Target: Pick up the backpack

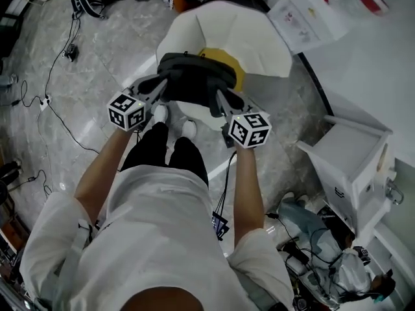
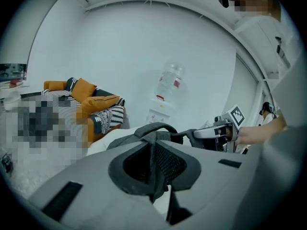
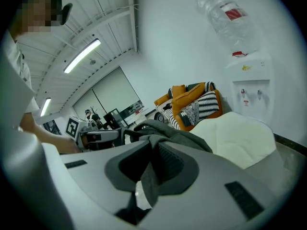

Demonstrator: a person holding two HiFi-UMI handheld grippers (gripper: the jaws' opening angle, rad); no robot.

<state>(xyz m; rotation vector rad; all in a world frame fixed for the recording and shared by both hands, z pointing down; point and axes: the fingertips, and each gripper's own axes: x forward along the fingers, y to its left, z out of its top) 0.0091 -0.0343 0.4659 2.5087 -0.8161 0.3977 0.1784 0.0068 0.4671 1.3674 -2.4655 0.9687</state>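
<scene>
A dark grey backpack (image 1: 192,81) with a yellow patch hangs in the air between both grippers, above a white seat (image 1: 259,41). In the head view my left gripper (image 1: 159,91) grips its left side and my right gripper (image 1: 219,100) its right side. In the left gripper view the left gripper (image 2: 154,152) is shut on a fold of the backpack strap (image 2: 153,128), and the right gripper (image 2: 217,132) shows beyond it. In the right gripper view the right gripper (image 3: 152,166) is shut on grey backpack fabric (image 3: 168,134). Most of the bag's body is hidden under its top.
A white water dispenser (image 1: 308,15) with a bottle stands at the back right. A white cabinet (image 1: 353,157) is close on the right. Cables (image 1: 55,76) trail over the marble floor on the left. An orange sofa (image 2: 81,99) with striped cushions stands behind the seat.
</scene>
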